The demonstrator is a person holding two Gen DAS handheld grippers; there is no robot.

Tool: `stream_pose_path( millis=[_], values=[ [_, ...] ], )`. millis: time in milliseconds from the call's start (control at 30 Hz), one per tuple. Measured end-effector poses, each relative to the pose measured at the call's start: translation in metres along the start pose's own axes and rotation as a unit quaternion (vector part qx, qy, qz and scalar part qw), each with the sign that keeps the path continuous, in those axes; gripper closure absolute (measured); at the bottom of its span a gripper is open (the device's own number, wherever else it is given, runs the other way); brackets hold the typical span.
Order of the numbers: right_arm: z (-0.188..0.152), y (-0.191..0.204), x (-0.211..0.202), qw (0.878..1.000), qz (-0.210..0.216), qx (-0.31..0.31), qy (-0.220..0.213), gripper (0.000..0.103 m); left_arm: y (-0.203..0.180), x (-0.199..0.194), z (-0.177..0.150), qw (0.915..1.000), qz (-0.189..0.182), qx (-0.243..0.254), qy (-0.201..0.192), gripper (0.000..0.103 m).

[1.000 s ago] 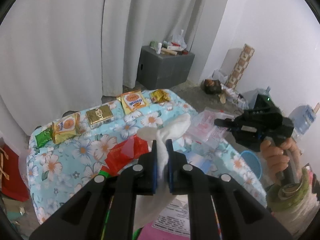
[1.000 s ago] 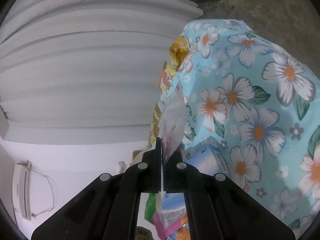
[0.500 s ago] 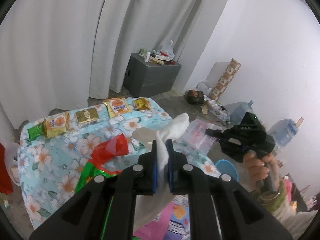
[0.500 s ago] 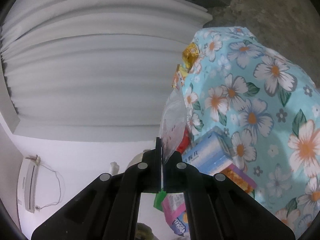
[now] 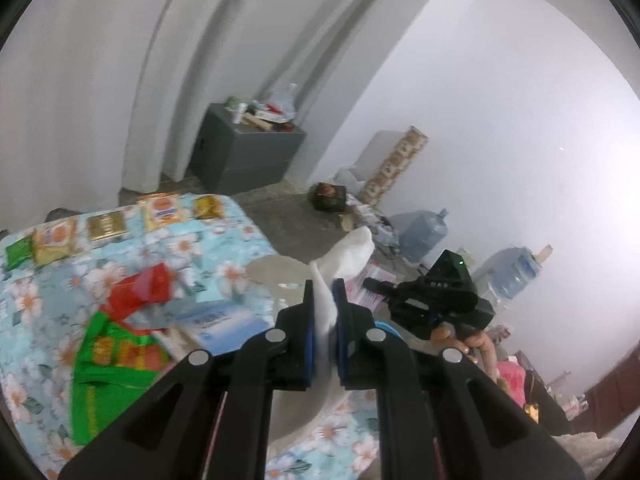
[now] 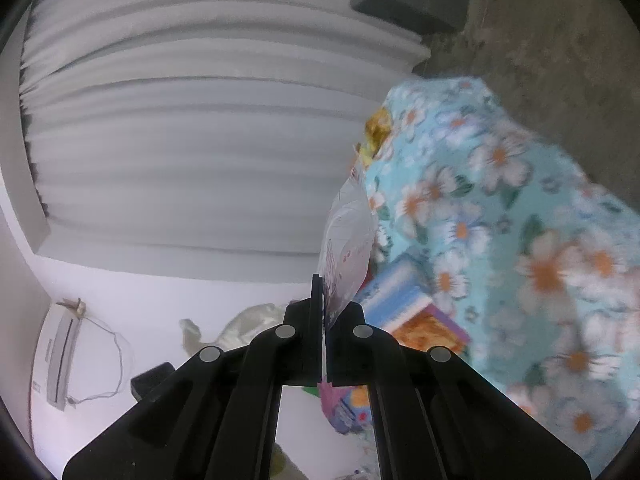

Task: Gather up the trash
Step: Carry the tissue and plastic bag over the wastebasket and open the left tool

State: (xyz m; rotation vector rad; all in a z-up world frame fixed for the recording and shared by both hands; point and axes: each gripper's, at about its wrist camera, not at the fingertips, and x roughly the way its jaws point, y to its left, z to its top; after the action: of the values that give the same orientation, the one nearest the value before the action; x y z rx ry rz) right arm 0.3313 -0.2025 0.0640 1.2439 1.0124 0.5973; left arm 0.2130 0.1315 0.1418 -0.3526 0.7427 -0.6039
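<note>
A crumpled white tissue [image 5: 340, 272] sits pinched between the nearly closed pads of my left gripper [image 5: 322, 332], its loose end flaring up above the fingertips — gripped low, I judge, so the soft paper cannot slip while I carry it off. My right gripper [image 6: 323, 336] is clamped fully shut on a thin clear plastic wrapper [image 6: 348, 240], which stands up edge-on from the pads; in the left view that same tool shows in my right hand [image 5: 472, 344], held out past the right edge of the table. Both pieces hang clear of the floral tablecloth [image 5: 224, 248], so the pick-up looks done and the drop-off is what remains; no bin shows in either view. Left behind on the cloth are a red wrapper [image 5: 144, 284], a green packet [image 5: 108, 364] and a blue-and-white tissue pack [image 5: 220, 320] near the front edge, with a row of snack packets [image 5: 108, 228] along the far edge — still to be gathered, by my reckoning. Against a second ago, the table sits lower and further back in my left view, more of the white wall and the water jugs [image 5: 424, 232] have come in, and the grip on both pieces is unchanged.
</note>
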Motion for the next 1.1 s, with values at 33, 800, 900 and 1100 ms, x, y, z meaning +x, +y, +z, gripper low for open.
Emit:
stream_pose_path(
  millis=[33,800,900,1100],
  values=[
    [0.0,-0.002,-0.009,1.0,-0.002,-0.002,-0.005,0.103,-0.007,0.005,-0.001,1.0,-0.008,0.004,0.002,0.095],
    [-0.01,-0.142,-0.254,0.956,-0.158,0.067,-0.236,0.103,-0.205,0.269,-0.063,0.9772,-0.109,0.109,0.146,0.095],
    [-0.007,-0.17,-0.271,0.945,-0.181,0.092,-0.257,0.103,-0.23,0.32,-0.074,0.9695,-0.113,0.118,0.183,0.095],
    [0.003,-0.23,-0.288,0.924,-0.218,0.15,-0.277,0.102,-0.274,0.413,-0.103,0.9515,-0.113,0.145,0.247,0.095]
  ],
)
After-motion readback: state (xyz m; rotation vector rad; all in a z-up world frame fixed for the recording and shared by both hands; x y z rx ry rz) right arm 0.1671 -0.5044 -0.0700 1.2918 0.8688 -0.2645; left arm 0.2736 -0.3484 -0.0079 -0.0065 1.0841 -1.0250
